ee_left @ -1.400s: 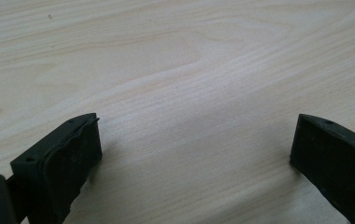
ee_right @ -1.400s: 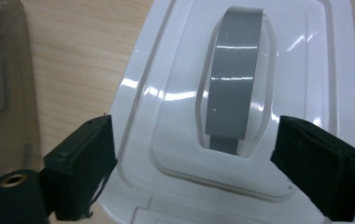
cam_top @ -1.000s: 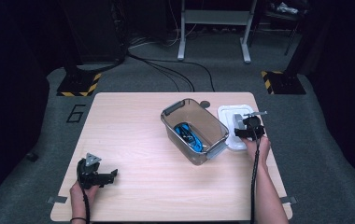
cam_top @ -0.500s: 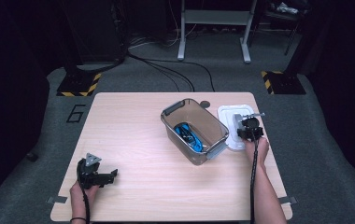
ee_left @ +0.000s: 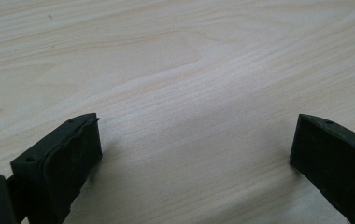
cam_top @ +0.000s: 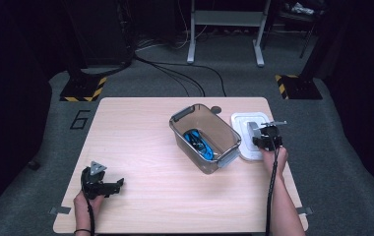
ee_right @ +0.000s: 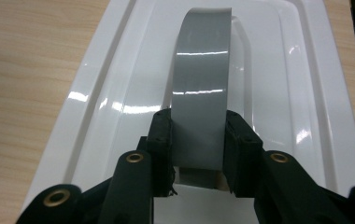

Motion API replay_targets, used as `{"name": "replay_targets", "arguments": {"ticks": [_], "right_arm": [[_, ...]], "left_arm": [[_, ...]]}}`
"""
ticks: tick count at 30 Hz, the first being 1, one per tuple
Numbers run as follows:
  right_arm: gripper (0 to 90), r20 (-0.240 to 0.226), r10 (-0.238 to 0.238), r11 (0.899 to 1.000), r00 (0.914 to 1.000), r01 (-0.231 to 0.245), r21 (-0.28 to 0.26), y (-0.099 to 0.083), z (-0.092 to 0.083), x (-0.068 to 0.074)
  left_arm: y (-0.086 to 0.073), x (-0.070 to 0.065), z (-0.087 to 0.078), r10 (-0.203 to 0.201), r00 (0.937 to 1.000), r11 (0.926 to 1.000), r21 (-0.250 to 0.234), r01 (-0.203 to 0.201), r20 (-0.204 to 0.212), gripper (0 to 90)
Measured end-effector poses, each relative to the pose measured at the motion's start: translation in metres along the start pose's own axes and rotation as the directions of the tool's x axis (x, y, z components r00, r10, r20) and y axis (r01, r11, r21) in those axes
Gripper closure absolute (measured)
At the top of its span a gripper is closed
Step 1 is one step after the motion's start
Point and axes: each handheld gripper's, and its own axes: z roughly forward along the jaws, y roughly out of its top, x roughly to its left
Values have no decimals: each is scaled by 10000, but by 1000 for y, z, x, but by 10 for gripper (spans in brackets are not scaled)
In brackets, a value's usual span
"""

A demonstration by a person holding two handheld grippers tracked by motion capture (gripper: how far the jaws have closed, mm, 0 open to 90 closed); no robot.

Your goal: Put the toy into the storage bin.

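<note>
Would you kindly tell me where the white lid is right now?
In the high view the white lid lies flat on the table's right side, just right of the clear bin; the right hand-held gripper is shut on its grey handle.

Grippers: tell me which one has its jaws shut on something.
The right gripper, clamped on the white lid's grey handle; the left gripper stands open over bare table.

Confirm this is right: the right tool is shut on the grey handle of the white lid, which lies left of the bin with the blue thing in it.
Not quite. The lid lies right of the bin, not left, as the high view shows. The rest holds: the right tool is shut on the lid's grey handle, and the blue thing is in the bin.
</note>
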Motion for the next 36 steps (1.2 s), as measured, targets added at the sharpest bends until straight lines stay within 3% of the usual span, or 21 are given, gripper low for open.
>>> {"name": "replay_targets", "arguments": {"ticks": [3, 14, 23, 36], "right_arm": [[673, -294, 144, 9998, 9995, -147, -98, -1, -7, -6], [674, -559, 199, 9992, 9982, -219, -343, -1, -23, -9], [673, -692, -381, 9963, 9969, 325, -792, 4, -43, -5], [674, -541, -847, 9934, 9949, 801, -818, 13, -65, 1]], "left_arm": [[0, 0, 0, 0, 10000, 10000, -1, 0, 0, 21], [0, 0, 0, 7, 10000, 10000, 0, -7, -13, 21], [0, 0, 0, 17, 10000, 10000, 8, -17, -20, 21], [0, 0, 0, 1, 10000, 10000, 1, -1, -1, 21]]}}
